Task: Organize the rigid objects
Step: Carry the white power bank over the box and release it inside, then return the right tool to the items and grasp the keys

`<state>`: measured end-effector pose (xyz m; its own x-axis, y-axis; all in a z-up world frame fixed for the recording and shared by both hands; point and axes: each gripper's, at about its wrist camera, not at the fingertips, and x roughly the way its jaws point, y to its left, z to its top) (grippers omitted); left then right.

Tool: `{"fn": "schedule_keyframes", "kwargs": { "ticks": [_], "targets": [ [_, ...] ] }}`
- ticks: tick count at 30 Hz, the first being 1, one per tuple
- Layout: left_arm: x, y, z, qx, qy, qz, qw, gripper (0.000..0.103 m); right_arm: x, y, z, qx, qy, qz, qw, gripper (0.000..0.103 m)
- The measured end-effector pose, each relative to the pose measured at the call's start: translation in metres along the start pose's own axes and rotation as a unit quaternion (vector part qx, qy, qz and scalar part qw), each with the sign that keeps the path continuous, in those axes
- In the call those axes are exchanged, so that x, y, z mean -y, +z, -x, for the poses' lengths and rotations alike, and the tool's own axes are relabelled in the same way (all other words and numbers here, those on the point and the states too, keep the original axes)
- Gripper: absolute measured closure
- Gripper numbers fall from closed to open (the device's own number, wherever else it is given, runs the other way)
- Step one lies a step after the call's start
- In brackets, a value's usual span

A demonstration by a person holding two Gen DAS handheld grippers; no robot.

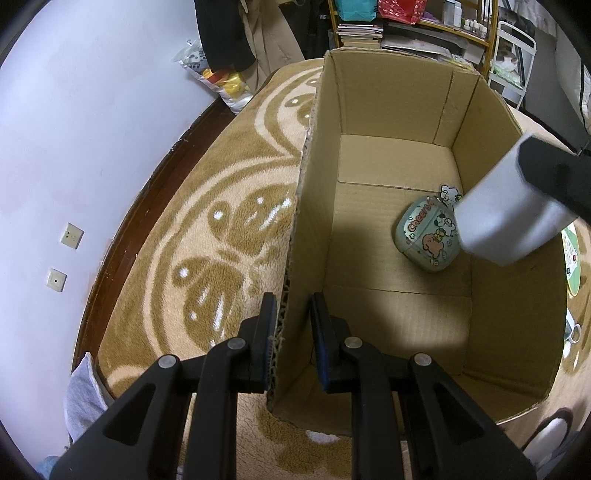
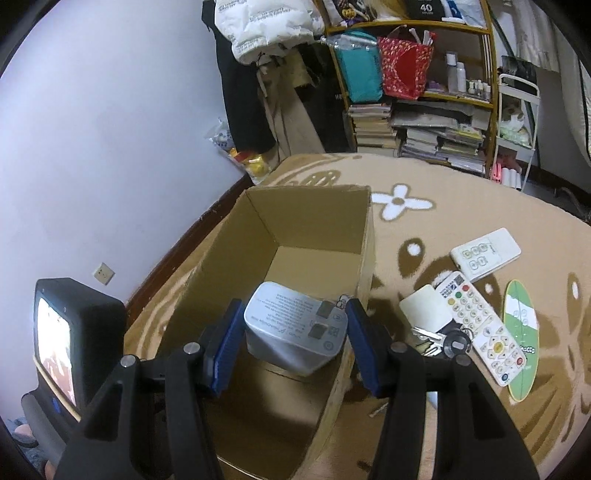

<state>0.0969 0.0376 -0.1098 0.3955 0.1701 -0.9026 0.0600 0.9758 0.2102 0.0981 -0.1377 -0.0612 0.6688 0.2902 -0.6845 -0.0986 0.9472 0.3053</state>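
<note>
Between the right fingers (image 2: 228, 343), white charger (image 2: 295, 330) above box (image 2: 314, 218).

The word "Cheers" runs in cartoon lettering across the small green case (image 1: 428, 236) lying on the floor of the cardboard box (image 1: 369, 158). A black package (image 2: 424, 9) on the top shelf bears the number "40". The white charger block (image 2: 295, 328) carries fine print too small to read, and the green oval card (image 2: 521, 339) shows letters resembling "hocco".

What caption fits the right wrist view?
Right gripper holds a white charger above the open cardboard box.
</note>
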Motion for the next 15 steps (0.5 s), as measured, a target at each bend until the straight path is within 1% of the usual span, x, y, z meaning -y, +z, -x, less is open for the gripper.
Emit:
{"fn": "schedule_keyframes", "kwargs": {
  "ticks": [3,4,5,7,11,15],
  "targets": [
    [0.0,0.0,-0.001,-0.005,-0.012,0.0,0.9999,0.084,0.0,0.01,0.012,0.017,-0.003,0.006,1.0,0.044],
    [0.001,-0.001,-0.002,-0.004,-0.001,-0.002,1.0,0.084,0.0,0.013,0.015,0.021,-0.006,0.009,1.0,0.044],
    [0.002,-0.001,-0.003,-0.003,0.002,-0.007,1.0,0.085,0.002,0.018,0.019,0.027,-0.011,0.01,1.0,0.043],
    [0.001,-0.001,-0.004,-0.006,0.001,-0.004,1.0,0.085,0.006,0.024,0.025,0.034,-0.019,0.009,0.999,0.036],
    [-0.002,0.0,-0.004,-0.007,-0.004,0.003,1.0,0.085,0.023,0.035,0.034,0.045,-0.047,0.004,0.998,0.028],
    [-0.002,0.0,-0.003,-0.006,0.0,-0.002,1.0,0.085,0.042,0.039,0.034,0.038,-0.066,-0.008,0.997,0.012]
  ]
}}
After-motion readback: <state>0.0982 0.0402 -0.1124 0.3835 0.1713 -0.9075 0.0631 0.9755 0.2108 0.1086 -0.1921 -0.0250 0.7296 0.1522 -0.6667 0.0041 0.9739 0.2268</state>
